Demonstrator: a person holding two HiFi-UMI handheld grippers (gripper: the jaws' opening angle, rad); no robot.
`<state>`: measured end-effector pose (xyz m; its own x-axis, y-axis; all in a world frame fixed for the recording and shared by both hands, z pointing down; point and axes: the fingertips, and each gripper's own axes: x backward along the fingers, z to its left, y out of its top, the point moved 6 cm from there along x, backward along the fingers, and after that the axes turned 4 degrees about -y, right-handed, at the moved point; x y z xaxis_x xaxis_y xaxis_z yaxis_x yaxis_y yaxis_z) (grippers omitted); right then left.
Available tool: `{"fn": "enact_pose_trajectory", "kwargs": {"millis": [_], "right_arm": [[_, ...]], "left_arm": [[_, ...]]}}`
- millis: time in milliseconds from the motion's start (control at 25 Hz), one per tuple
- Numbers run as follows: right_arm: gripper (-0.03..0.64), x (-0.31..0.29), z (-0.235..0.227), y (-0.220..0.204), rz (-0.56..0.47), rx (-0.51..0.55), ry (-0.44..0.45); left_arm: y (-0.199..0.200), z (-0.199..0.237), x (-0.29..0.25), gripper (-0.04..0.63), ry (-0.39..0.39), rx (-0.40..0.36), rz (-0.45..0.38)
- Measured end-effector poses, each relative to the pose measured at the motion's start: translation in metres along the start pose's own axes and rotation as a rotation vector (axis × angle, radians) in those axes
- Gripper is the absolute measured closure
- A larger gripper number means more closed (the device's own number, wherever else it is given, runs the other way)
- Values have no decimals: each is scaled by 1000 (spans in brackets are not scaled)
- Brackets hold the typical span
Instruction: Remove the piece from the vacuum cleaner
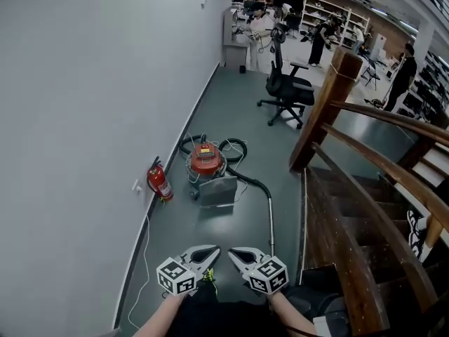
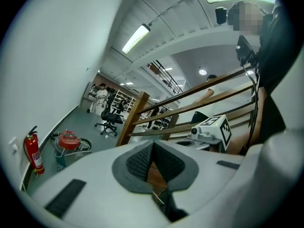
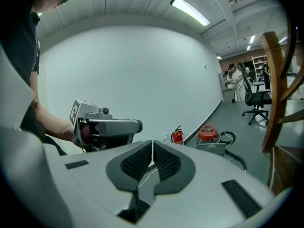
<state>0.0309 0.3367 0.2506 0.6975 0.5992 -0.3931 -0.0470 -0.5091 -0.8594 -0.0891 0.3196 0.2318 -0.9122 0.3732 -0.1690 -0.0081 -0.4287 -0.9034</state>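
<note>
The red vacuum cleaner (image 1: 205,159) is sitting on the grey floor (image 1: 238,111) beside the white wall (image 1: 84,118). Its black hose (image 1: 245,177) is looping round it and running into a pale wand (image 1: 271,216), which is lying along the floor toward six o'clock. A grey boxy part (image 1: 217,190) is resting against the cleaner's six o'clock side. Which piece is to come off I cannot tell from here, and nothing appears to be detached yet.

A red fire extinguisher (image 1: 159,182) is standing at the cleaner's eight o'clock, an office chair (image 1: 286,90) at its one o'clock, and a wooden stair railing (image 1: 365,160) at its three o'clock.

The left tongs (image 1: 212,250) and right tongs (image 1: 232,253) are hanging side by side, well short of the cleaner, which is lying at about their twelve o'clock. Both are pressing their pads together on nothing.

By my reading the task is only beginning: the approach, the grasp and the removal are all waiting to be done.
</note>
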Motion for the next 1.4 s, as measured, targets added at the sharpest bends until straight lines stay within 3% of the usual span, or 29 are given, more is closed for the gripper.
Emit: {"fn": "enact_pose_trajectory", "kwargs": {"millis": [840,1200,1400], "right_arm": [[600,-102,-65,66,28,-13,-48],[596,-114,-85,70,51,-16,-67],[559,-127,-102,70,70,-38,-71]], "left_arm": [[45,124,-13,586,-30,30,46],[45,146,-22,586,-52,79,77],[46,161,-28,586,-22,83,101]]}}
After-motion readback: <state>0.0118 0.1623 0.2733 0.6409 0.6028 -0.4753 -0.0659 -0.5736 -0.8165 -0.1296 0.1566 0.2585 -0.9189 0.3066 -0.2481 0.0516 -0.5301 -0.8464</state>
